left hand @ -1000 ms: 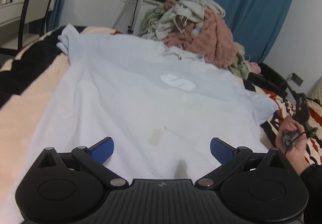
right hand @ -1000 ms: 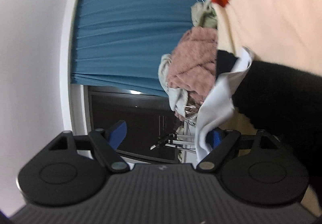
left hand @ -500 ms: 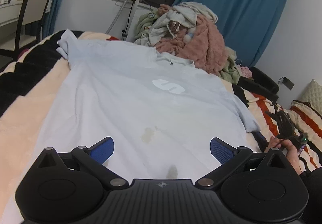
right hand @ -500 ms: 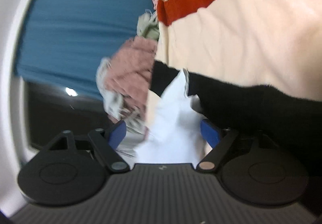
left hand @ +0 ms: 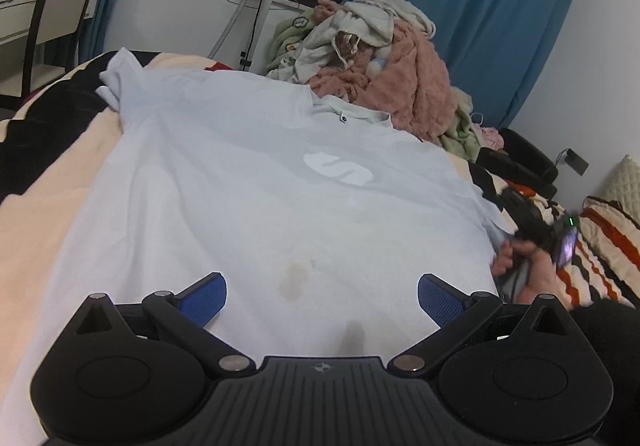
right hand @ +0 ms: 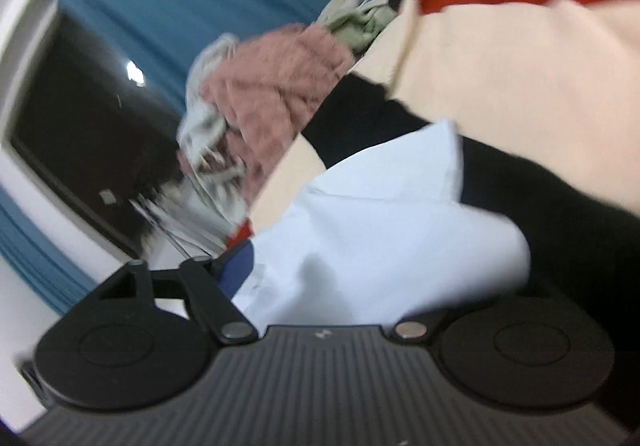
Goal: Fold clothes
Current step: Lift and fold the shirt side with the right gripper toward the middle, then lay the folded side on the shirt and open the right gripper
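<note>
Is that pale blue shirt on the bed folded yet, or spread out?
Spread out. The shirt lies flat on the bed, logo up, both sleeves extended, no folds made.

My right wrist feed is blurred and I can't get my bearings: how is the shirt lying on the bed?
Observer: The pale blue T-shirt lies spread flat, print side up, with its collar toward the clothes pile.
Operator: Where is the left gripper?
Observer: The left gripper hovers open above the shirt's near end and holds nothing.
Operator: Is there anything on the fabric?
Observer: A yellowish stain marks the shirt's near end, seen between the left gripper's fingers.
</note>
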### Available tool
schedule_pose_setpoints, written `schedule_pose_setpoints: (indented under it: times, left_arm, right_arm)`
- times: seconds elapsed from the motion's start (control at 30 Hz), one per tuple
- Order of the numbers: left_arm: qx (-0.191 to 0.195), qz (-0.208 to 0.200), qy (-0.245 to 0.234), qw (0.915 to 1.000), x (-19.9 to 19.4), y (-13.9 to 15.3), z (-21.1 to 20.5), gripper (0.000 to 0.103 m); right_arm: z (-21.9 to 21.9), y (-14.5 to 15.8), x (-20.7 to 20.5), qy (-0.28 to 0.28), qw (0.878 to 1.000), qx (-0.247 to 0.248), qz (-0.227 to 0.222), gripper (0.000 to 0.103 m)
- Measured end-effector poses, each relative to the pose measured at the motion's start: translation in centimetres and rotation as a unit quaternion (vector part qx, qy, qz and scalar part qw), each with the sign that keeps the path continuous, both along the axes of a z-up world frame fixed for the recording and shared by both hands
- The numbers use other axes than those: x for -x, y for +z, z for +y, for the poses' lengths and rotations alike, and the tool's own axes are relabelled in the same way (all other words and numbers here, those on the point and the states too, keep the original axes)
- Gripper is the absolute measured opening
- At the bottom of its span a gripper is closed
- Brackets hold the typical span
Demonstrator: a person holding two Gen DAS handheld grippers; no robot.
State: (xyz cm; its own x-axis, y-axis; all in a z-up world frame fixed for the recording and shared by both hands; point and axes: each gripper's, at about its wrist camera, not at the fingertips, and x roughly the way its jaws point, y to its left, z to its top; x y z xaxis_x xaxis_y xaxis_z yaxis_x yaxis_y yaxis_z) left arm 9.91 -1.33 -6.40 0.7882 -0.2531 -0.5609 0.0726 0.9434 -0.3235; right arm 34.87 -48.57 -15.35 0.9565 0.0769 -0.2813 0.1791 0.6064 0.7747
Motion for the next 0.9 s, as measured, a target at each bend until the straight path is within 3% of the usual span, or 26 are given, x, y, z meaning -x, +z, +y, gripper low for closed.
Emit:
schedule_pose_setpoints:
  times: [0.03, 0.13, 0.3, 0.4, 0.47, 0.57, 0.7, 0.77, 0.87, 0.9]
  left_arm:
    - [0.0, 0.0, -0.003, 1.0, -0.3, -0.1, -0.1, 0.103]
    - [-0.005, 0.005, -0.004, 1.0, -1.3, -0.5, -0.4, 0.103]
    - [0.001, -0.029, 0.024, 0.9993, -0.6, 1.4, 1.7, 0.103]
    - [-0.014, -0.04, 0.064, 0.9971, 0.5, 2.9, 4.1, 0.103]
    - [-0.027, -0.04, 0.086, 0.9951, 1.1, 3.8, 5.6, 0.103]
    - [-0.028, -0.041, 0.116, 0.992, 2.1, 4.5, 8.1, 0.103]
    - [-0.003, -0.037, 0.145, 0.9888, 2.4, 4.9, 11.3, 0.103]
    - [0.006, -0.037, 0.152, 0.9877, 2.0, 4.5, 12.6, 0.103]
    - [-0.007, -0.038, 0.153, 0.9876, 1.3, 3.3, 14.1, 0.103]
    - [-0.018, -0.039, 0.152, 0.9875, 0.9, 2.9, 14.5, 0.103]
  right_arm:
    - [0.1, 0.4, -1.1, -0.002, 1.0, 0.016, 0.009, 0.071]
    - [0.1, 2.1, -2.9, -0.026, 0.997, 0.055, 0.045, 0.01]
    - [2.4, 7.7, -2.9, -0.052, 0.982, 0.173, 0.061, 0.01]
    - [6.2, 12.4, -2.4, -0.079, 0.964, 0.25, 0.055, 0.01]
    - [9.9, 15.2, -2.5, -0.09, 0.948, 0.302, 0.041, 0.01]
    - [16.2, 18.6, -3.3, -0.096, 0.916, 0.388, 0.031, 0.01]
    - [26.2, 18.5, -5.4, -0.048, 0.875, 0.481, 0.034, 0.01]
    - [31.4, 17.0, -6.5, -0.005, 0.859, 0.511, 0.034, 0.01]
    - [38.0, 13.4, -8.2, 0.05, 0.84, 0.539, 0.039, 0.01]
    - [39.5, 12.4, -8.8, 0.063, 0.84, 0.537, 0.05, 0.011]
